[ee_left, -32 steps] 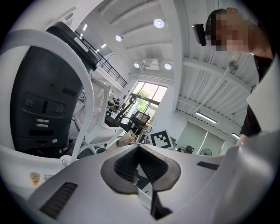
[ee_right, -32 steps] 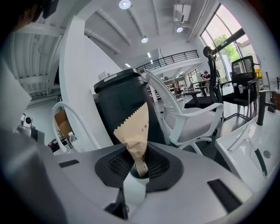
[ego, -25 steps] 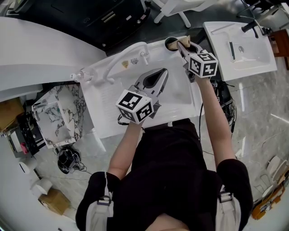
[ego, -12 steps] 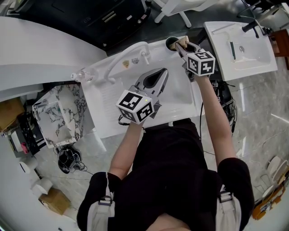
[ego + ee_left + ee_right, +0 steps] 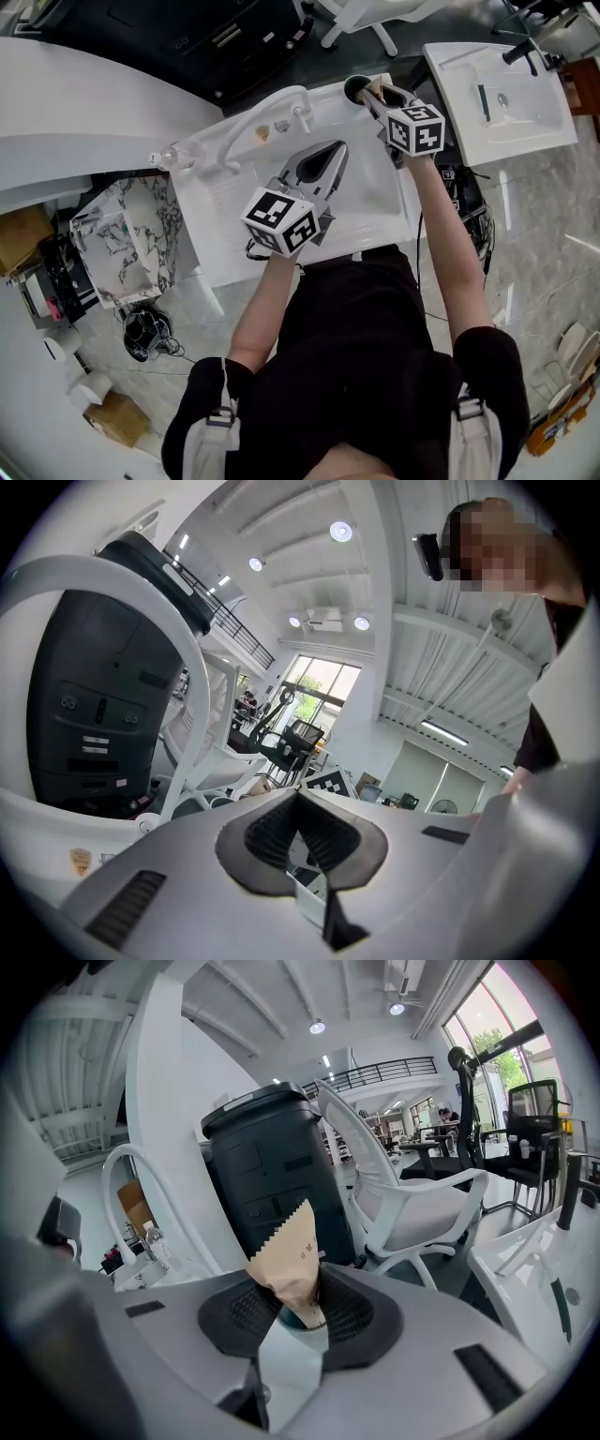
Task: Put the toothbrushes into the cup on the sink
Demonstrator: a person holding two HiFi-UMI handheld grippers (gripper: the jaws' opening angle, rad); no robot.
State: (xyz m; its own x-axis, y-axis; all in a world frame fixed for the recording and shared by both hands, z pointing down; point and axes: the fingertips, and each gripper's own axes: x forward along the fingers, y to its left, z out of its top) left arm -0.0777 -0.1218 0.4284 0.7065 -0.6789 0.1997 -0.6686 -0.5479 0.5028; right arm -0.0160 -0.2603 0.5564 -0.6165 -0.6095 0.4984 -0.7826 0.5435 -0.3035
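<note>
Tan paper toothbrush wrapper (image 5: 292, 1251) carries tiny lettering, too small to read

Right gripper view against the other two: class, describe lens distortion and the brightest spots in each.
Right gripper view: round fisheye frame, window very bright. Left gripper view: same black corners, ceiling lamps flare. Head view: even light, wide-angle bend, sink sharp.

Your left gripper (image 5: 339, 148) hangs over the middle of the sink (image 5: 225, 220) on an outstretched forearm. It points slightly downward, with its jaws together on nothing. Your right arm reaches straight out to the sink's far right corner. There your right gripper (image 5: 375, 92) tilts down, its jaws just opening, with a paper-wrapped toothbrush (image 5: 292, 1246) loose between them.
</note>
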